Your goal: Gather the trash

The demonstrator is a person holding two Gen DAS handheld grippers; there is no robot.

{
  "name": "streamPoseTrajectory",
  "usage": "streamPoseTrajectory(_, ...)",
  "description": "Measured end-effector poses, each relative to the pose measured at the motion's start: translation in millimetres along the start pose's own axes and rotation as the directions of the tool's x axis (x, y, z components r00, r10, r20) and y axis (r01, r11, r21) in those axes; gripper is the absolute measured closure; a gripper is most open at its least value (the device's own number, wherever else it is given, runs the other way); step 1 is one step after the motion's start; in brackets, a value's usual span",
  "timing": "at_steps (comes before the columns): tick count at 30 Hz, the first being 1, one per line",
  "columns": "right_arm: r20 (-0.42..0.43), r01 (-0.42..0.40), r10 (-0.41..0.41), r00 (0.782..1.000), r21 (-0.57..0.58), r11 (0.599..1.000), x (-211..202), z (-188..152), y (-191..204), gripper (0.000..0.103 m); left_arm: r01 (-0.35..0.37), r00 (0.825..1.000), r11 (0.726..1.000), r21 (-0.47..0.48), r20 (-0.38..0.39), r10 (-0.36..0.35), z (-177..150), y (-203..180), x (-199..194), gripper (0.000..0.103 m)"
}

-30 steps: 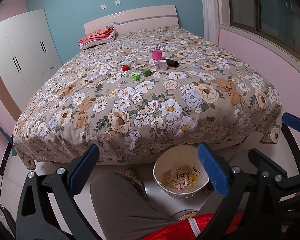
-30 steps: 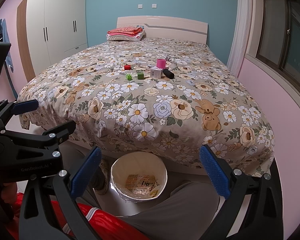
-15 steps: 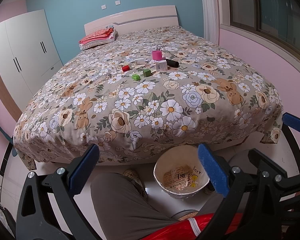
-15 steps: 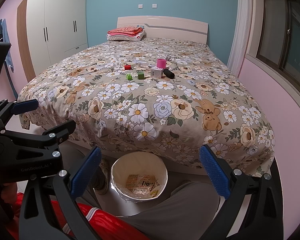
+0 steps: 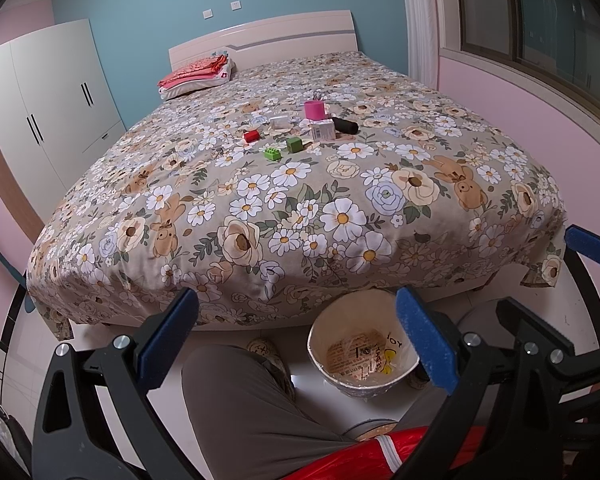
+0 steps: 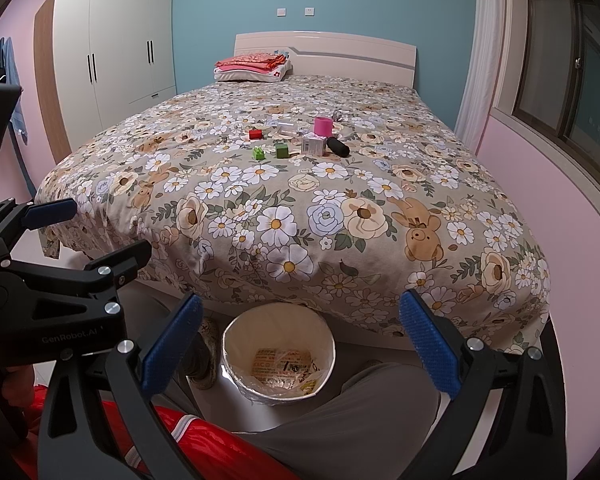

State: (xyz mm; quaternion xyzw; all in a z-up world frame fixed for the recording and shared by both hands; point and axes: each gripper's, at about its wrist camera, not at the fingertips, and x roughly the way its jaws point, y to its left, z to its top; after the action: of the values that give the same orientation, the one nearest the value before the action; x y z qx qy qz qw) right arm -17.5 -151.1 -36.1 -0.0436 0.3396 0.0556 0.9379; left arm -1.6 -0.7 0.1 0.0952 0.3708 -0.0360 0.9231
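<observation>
Both my claws, left (image 5: 296,340) and right (image 6: 298,346), are released; the small white cardboard box (image 6: 314,145) looks light and stiff, so I would grip its flat sides.

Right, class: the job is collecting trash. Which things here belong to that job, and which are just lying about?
Belong to the job:
- bin on the floor at the foot of the bed, wrappers already inside
- small white box
- black tube
- both open grippers, left and right

Probably just lying about:
- pink cup
- red block
- two green blocks
- folded clothes
</observation>
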Motion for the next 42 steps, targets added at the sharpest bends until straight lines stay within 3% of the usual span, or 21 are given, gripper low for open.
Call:
streamPoseTrajectory(31,0.001,0.0,0.0,1.0,-0.001,1.0,-1,2,0,0.003,0.0,1.0,1.0,0.001,-0.002,0.0,0,0,0,0.007)
streamPoseTrajectory(42,0.006,0.009,-0.009,1.0,-0.004,1.0,8,9,4,0.003,0.004,1.0,1.0,-0.002,-0.005,-0.004,7,17,0,0.007)
